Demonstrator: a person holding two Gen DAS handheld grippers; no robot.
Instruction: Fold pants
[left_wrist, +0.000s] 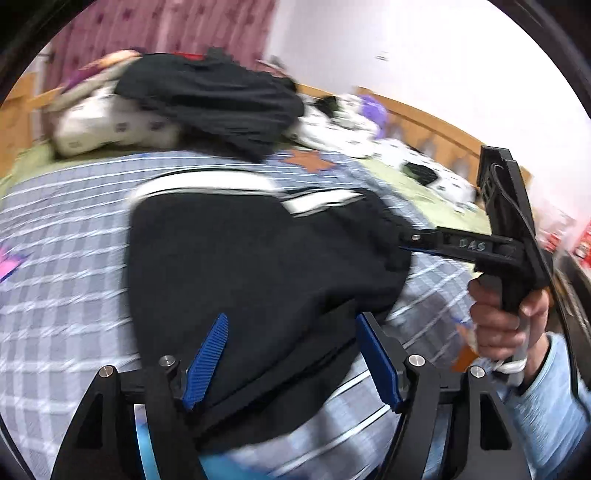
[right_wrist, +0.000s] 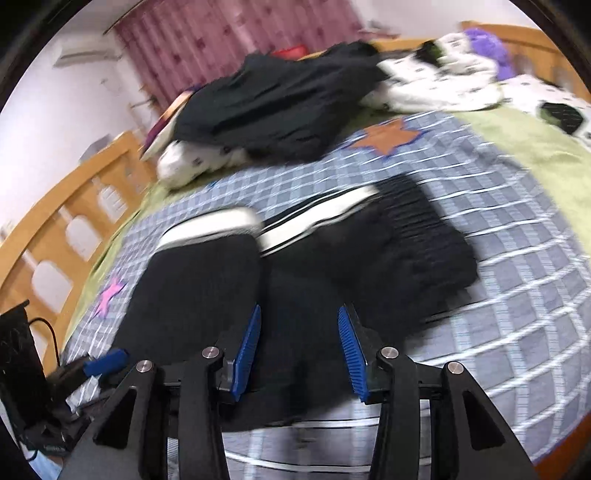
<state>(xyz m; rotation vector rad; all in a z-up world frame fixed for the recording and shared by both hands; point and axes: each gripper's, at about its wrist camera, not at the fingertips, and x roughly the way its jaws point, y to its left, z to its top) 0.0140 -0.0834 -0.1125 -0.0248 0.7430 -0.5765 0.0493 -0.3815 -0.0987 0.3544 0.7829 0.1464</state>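
- We see a bed (right_wrist: 517, 236) under a grey checked cover, a wooden rail (right_wrist: 55, 218) at left of the right wrist view and pink curtains (right_wrist: 207, 40) at top
- The black pants (left_wrist: 251, 266) lie folded at centre frame; a dark clothes heap (right_wrist: 280, 99) sits beyond
- Our left gripper (left_wrist: 291, 354) is released, pads apart above the cloth
- Our right gripper (right_wrist: 299, 350) is also released, over the pants; bare cover lies open at right

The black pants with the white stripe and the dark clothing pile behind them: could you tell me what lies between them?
Only bare checked blanket, seen in both wrist views, separates the pants from the pile.
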